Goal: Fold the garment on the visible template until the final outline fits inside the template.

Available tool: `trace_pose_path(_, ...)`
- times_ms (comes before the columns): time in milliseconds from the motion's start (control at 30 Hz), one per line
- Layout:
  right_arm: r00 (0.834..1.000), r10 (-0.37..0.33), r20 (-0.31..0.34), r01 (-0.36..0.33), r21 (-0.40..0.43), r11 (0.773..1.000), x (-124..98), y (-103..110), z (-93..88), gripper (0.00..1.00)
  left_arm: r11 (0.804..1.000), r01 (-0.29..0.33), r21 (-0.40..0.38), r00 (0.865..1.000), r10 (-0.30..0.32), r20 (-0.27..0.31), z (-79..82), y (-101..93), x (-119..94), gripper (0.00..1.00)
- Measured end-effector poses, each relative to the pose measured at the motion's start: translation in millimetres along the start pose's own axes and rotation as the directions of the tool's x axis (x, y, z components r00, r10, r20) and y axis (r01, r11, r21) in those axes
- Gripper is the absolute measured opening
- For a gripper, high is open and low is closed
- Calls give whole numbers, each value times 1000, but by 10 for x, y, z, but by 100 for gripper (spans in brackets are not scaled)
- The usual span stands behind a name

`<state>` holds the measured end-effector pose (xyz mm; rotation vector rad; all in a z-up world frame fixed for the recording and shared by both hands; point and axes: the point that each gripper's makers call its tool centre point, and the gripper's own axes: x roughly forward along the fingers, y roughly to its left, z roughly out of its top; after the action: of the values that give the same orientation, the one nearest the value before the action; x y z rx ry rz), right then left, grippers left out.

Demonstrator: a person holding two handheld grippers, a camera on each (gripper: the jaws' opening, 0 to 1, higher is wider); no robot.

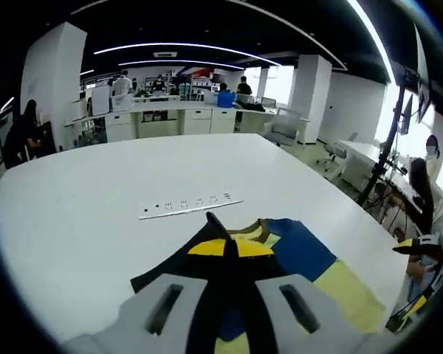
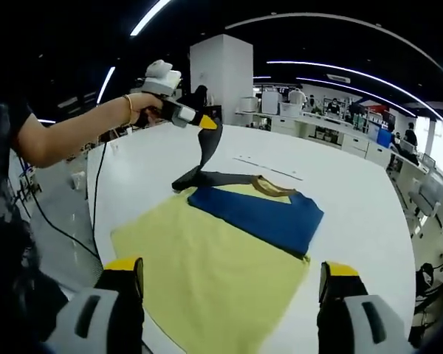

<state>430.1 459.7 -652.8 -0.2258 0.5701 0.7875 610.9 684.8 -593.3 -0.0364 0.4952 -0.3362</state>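
Between the pale jaws of my left gripper [image 1: 230, 295], a black sleeve [image 1: 223, 254] of the garment was pinched, the jaws pressed together on the cloth, which ran up from them toward twelve o'clock in the left gripper view. Seen from the right gripper view, that same left gripper [image 2: 204, 122] sat at about eleven o'clock, held in my hand [image 2: 142, 102] above the table, and the black sleeve [image 2: 204, 151] hung from its yellow tips down to the rest of the garment.

My right gripper [image 2: 231, 295] stood spread wide, its two black and yellow-capped jaws well apart at the bottom of its view, holding nothing.

Past those jaws, toward twelve o'clock, the garment [image 2: 229, 251] lay flat on the white table [image 2: 354, 192]: a broad pale yellow body nearest me, a dark blue panel [image 2: 262, 214] folded across it further out, and a brownish collar [image 2: 269, 188] at the far edge. In the left gripper view the garment [image 1: 303, 254] showed blue and yellow at about four o'clock, with yellow patches just above the jaws.

Beyond the garment, a long white power strip [image 1: 190, 206] lay on the table at about eleven o'clock. A cable [image 2: 96, 192] trailed down from my left hand over the table edge. Further off stood desks and several people in an office.
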Motion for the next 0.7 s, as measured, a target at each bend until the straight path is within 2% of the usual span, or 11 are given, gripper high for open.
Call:
trace_pose_path(200, 1000, -3, 10, 2, 20, 1000, 8, -42, 15, 100, 999, 45, -1, 999, -45, 19, 124, -265, 139, 0)
trace_pose_path(300, 1000, 10, 30, -11, 43, 999, 22, -12, 44, 100, 996, 66, 62, 998, -67, 13, 138, -402, 199, 0)
trace_pose_path(700, 1000, 19, -5, -19, 41, 999, 64, -3, -45, 100, 987, 148, 60, 988, -150, 30, 210, -828, 450, 0)
